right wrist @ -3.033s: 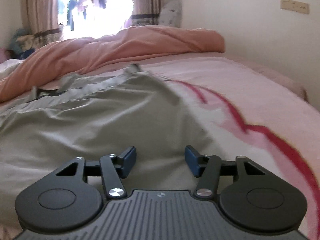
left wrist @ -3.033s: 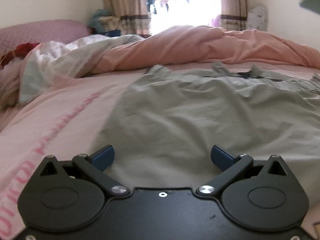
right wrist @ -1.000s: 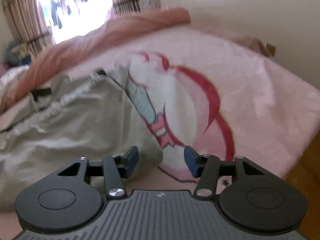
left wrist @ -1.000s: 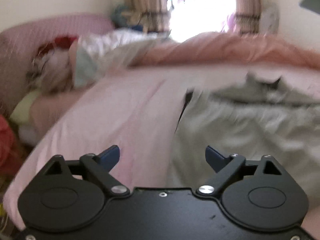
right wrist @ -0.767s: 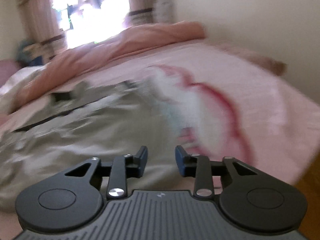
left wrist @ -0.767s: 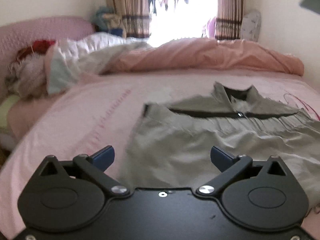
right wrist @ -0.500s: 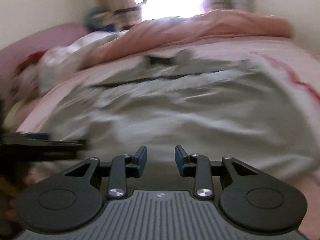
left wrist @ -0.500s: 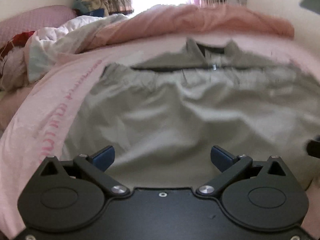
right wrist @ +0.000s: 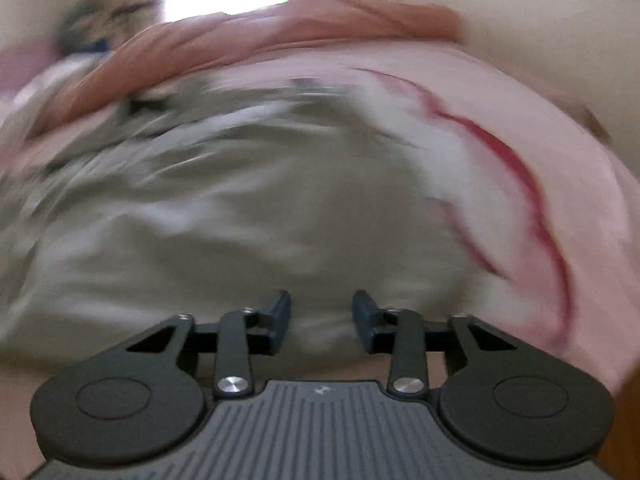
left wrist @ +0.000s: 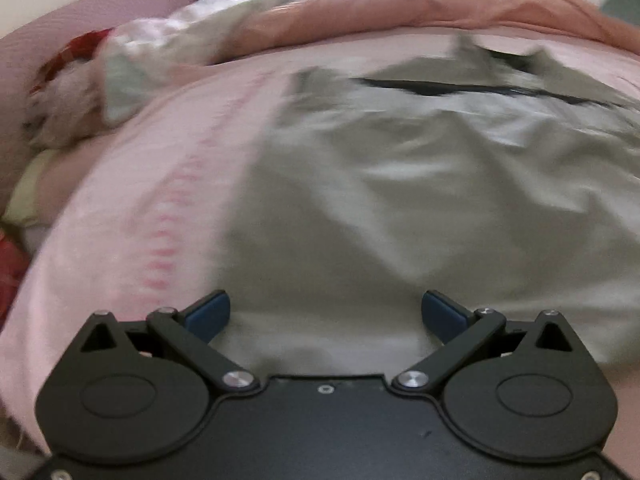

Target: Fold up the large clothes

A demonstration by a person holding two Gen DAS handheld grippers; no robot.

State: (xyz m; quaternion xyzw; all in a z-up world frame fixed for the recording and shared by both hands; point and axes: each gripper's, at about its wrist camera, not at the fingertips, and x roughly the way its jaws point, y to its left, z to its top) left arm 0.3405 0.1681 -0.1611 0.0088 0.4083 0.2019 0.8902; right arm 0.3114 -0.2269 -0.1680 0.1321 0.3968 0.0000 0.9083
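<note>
A large grey-green garment lies spread on the pink bed sheet, its dark collar opening at the far end. My left gripper is wide open and empty, over the garment's near hem by its left edge. In the right wrist view the same garment fills the middle, blurred by motion. My right gripper is open with a narrower gap and empty, over the near hem toward the garment's right side.
A bunched salmon-pink duvet lies across the far end of the bed, also in the right wrist view. A white quilt and red items lie at the far left. The sheet has a red print on the right. The bed's right edge drops off.
Both grippers swung outward and back, and now sit lower and closer over the garment's near hem. The right gripper's gap narrowed about a second ago. Both stay empty.
</note>
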